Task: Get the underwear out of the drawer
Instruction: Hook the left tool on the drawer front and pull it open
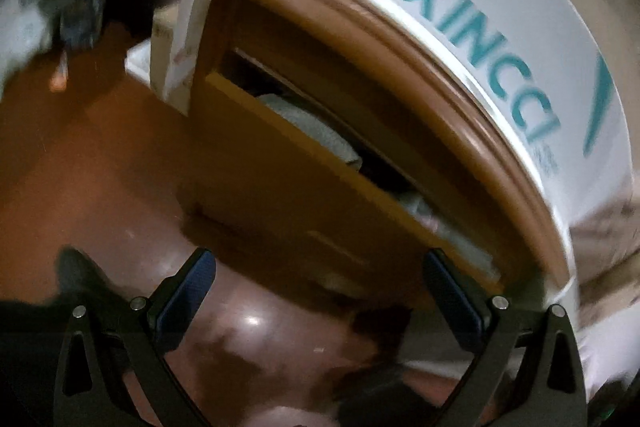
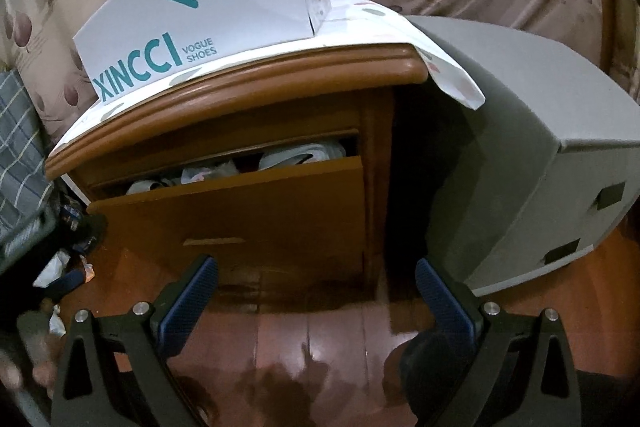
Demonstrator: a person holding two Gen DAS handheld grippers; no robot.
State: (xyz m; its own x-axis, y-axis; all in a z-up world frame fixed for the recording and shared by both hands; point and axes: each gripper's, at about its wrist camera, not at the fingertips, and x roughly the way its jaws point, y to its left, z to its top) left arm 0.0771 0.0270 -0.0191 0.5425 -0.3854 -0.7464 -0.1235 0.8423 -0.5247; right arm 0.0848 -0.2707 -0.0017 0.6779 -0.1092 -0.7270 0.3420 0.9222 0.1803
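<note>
Inside a partly open brown wooden nightstand drawer (image 2: 236,215), crumpled pale grey-and-white underwear (image 2: 296,155) peeks above the front panel. Left gripper (image 1: 320,291) and right gripper (image 2: 316,291) both spread wide, holding nothing, hovering over glossy floor.

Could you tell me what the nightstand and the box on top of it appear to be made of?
Nightstand: looks like wood or wood veneer, orange-brown with a satin varnish; the moulded top edge shows a soft sheen. Box: printed white cardboard, matte, with folded edges and teal lettering.
</note>
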